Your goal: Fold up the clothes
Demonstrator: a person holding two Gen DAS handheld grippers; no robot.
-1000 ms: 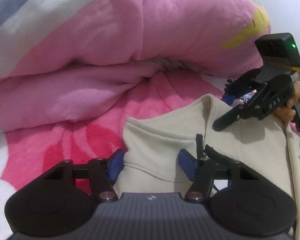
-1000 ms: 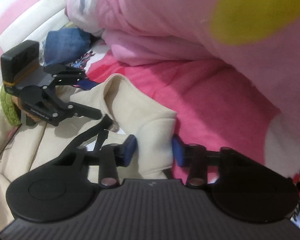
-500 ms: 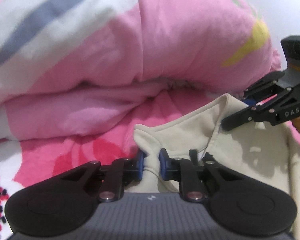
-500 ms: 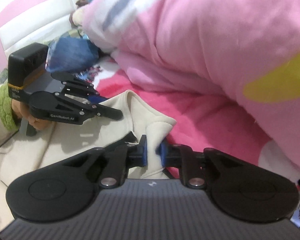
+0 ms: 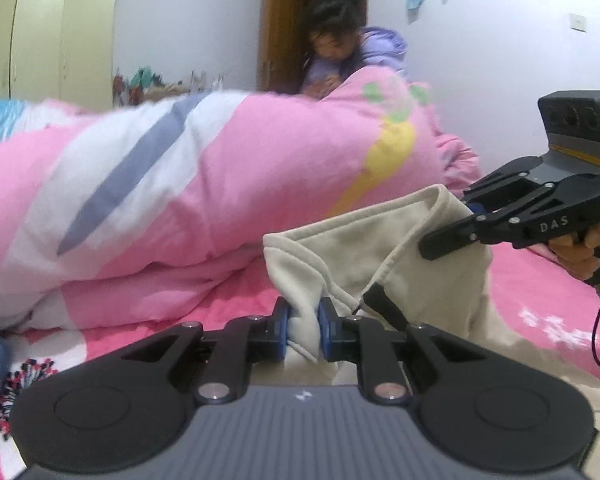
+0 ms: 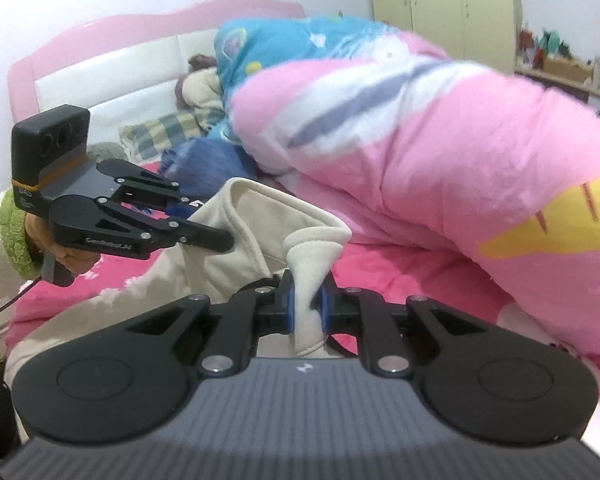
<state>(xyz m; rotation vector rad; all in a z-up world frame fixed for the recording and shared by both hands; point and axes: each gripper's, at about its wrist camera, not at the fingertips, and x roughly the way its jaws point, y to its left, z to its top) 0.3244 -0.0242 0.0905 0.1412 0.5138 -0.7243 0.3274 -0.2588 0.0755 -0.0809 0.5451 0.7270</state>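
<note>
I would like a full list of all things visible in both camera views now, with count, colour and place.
cream fleece garment: one, cream, on the bed, lifted at two corners
pink padded quilt: one, pink with white and grey stripes, behind the garment
blue patterned quilt: one, blue, near the headboard
pink floral bedsheet: one, pink, under everything
pink and white headboard: one, at the wall
pale green wardrobe: one, far wall
person in a lilac top: one, behind the quilt
left gripper: black, shut on the garment
right gripper: black, shut on the garment

Cream garment [image 5: 380, 248]: soft matt fleece cloth. Pink quilt [image 5: 220, 184]: plush cloth. Tongs [image 5: 303, 334]: matt black plastic.
</note>
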